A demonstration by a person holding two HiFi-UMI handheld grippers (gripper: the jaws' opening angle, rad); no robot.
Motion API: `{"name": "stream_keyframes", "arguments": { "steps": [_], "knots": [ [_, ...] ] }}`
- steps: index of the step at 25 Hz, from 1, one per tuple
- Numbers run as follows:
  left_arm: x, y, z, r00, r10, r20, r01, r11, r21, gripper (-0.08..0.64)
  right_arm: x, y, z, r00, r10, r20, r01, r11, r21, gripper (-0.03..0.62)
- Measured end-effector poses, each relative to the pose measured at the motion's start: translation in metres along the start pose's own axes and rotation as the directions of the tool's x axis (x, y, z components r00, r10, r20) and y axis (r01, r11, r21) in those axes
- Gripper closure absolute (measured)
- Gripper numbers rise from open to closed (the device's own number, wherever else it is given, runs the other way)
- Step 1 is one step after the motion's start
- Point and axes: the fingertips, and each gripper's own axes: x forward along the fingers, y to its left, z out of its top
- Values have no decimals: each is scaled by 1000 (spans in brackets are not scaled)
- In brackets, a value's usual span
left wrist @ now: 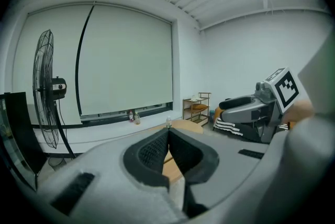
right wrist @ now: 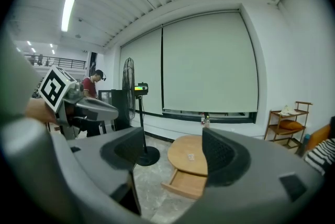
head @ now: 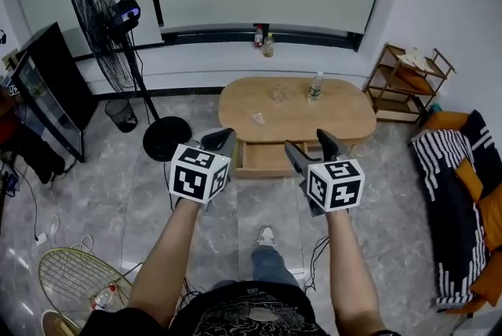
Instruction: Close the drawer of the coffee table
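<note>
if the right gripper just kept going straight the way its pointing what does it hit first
Most likely the coffee table's open drawer, framed between the right gripper's open jaws with only floor before it. Depth is unclear; it might meet the tabletop edge instead.

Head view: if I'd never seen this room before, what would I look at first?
Probably the closed left tongs and the open right tongs in the middle, each carrying a black-and-white patterned cube. Just beyond them stands the oval wooden coffee table with its drawer pulled out. At the far left a tall black fan stands on the floor.
</note>
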Motion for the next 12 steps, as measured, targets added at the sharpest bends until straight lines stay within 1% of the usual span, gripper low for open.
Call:
{"name": "stream_keyframes", "arguments": {
  "steps": [7, 12],
  "knots": [
    [33, 8, -9, 1000, -7, -19, 7, 1000, 0, 551, 29, -20, -7, 1000, 3, -9, -3, 1000, 8, 255],
    [61, 14, -32, 1000, -13, -24, 13, 1000, 7, 551, 58, -31, -30, 1000, 7, -8, -7, 1000, 13, 255]
  ]
}}
